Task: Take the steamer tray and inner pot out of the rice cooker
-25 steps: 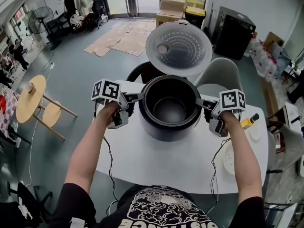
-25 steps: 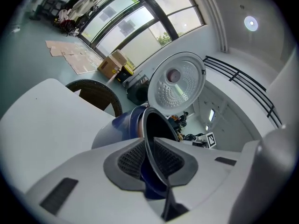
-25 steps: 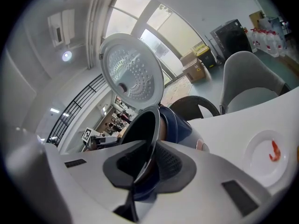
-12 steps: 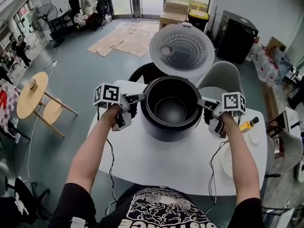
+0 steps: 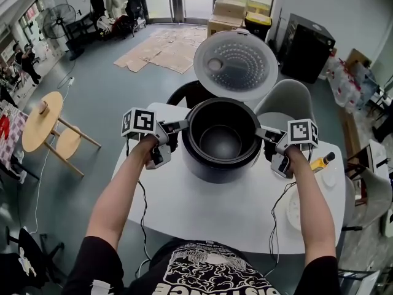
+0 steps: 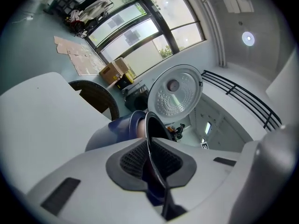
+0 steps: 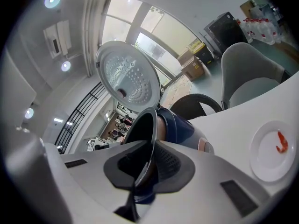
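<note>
The dark blue rice cooker [image 5: 212,169] stands on the white table [image 5: 215,214] with its lid [image 5: 234,63] swung up. The black inner pot [image 5: 221,141] sits in it, and I see nothing inside the pot. My left gripper [image 5: 183,126] is shut on the pot's left rim; its jaws have just been closing with the thin rim [image 6: 150,139] between the pads. My right gripper [image 5: 259,132] is shut on the right rim [image 7: 148,125]. In both gripper views the rim runs edge-on between the ribbed pads. No steamer tray is in view.
A white plate [image 7: 273,150] with a small red bit lies on the table to the right, near a yellow bottle [image 5: 320,159]. A grey chair [image 5: 285,100] and a dark chair [image 5: 184,94] stand behind the table. The lid [image 6: 175,91] leans back over the far side.
Both grippers stay at the pot's rim. The pot and cooker have not moved; only the head view has shifted slightly.
</note>
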The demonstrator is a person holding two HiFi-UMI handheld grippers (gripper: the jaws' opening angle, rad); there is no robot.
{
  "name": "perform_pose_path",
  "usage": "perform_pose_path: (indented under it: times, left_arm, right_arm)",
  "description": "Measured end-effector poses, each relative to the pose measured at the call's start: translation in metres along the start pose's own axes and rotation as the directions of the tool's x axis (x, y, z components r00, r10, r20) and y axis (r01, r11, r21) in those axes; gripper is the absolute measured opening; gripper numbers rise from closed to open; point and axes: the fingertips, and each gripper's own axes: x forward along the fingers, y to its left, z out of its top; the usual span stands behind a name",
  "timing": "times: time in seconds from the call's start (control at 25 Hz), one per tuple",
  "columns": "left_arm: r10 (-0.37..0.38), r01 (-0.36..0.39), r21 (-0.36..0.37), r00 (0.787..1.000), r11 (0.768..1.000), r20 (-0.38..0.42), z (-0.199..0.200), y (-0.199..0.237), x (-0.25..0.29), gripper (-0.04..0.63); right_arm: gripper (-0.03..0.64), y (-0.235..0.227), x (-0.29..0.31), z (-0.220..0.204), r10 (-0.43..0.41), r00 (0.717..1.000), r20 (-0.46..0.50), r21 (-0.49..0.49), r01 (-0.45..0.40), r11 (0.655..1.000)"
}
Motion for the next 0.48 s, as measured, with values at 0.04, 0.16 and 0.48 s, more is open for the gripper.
perform_pose_path:
  times: [0.04, 0.16, 0.48]
  left_arm:
    - [0.006, -0.006, -0.003, 1.000, 1.000, 0.008, 0.000, 0.000, -0.001, 0.035]
    - [0.021, -0.021, 0.006, 0.999, 1.000, 0.030, 0.000, -0.002, -0.001, 0.034]
    - [0.009, -0.012, 0.036, 0.997, 0.999, 0.081, 0.003, -0.013, -0.012, 0.031]
  right_arm:
    - [0.052, 0.002, 0.000, 0.000, 0.002, 1.000, 0.002, 0.006, -0.002, 1.000]
    - [0.051, 0.003, -0.001, 0.000, -0.001, 1.000, 0.014, 0.023, 0.001, 1.000]
    - [0.047, 0.016, -0.007, 0.005, 0.015, 0.999, 0.047, -0.005, -0.015, 1.000]
